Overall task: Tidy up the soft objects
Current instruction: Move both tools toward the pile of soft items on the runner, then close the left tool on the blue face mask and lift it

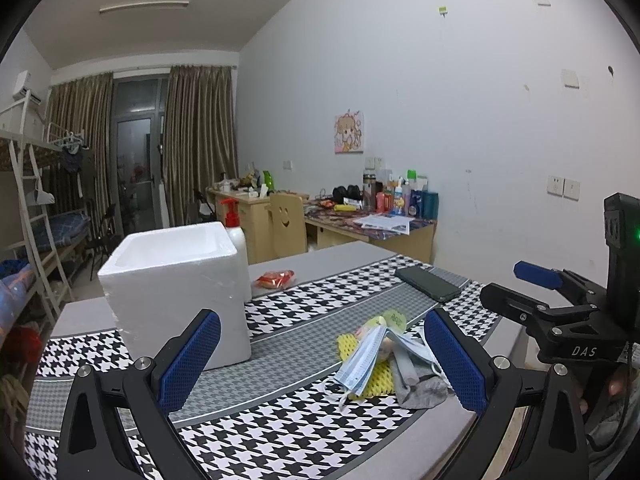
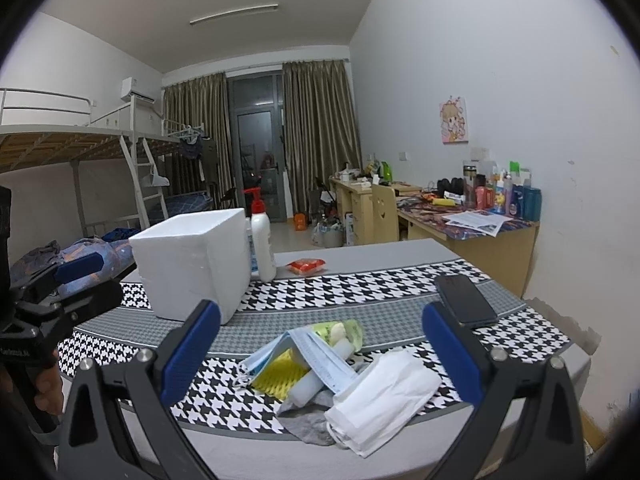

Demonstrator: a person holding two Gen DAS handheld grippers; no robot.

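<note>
**Both claws spread wide over the pile of soft things**

On the houndstooth-covered table [image 1: 280,432], seen from the left wrist, the left claw [image 1: 324,364] stands wide open with nothing between its blue pads. Just ahead lies a small pile: a blue face mask [image 1: 362,362] tented over a yellow mesh sleeve [image 1: 376,380], with a grey sock [image 1: 420,390] at its right edge. A white foam box [image 1: 176,276] stands upright to the left, open at the top, with a white pump bottle [image 1: 236,236] behind it. A red packet [image 1: 276,279] lies farther back, and a black phone [image 1: 428,283] lies to the right. The right claw [image 1: 532,280] shows at the right edge, empty.

From the right wrist, the right claw [image 2: 320,356] is likewise spread wide and holds nothing. The pile sits between its fingers: blue face mask [image 2: 316,354], yellow mesh sleeve [image 2: 278,374], grey sock [image 2: 308,424], a white face mask [image 2: 384,396] nearest the camera, and a green-tinted plastic bag [image 2: 340,330] behind. The foam box [image 2: 192,264] stands left and apart from the pile; the phone [image 2: 466,300] lies just beyond the right finger.
</note>
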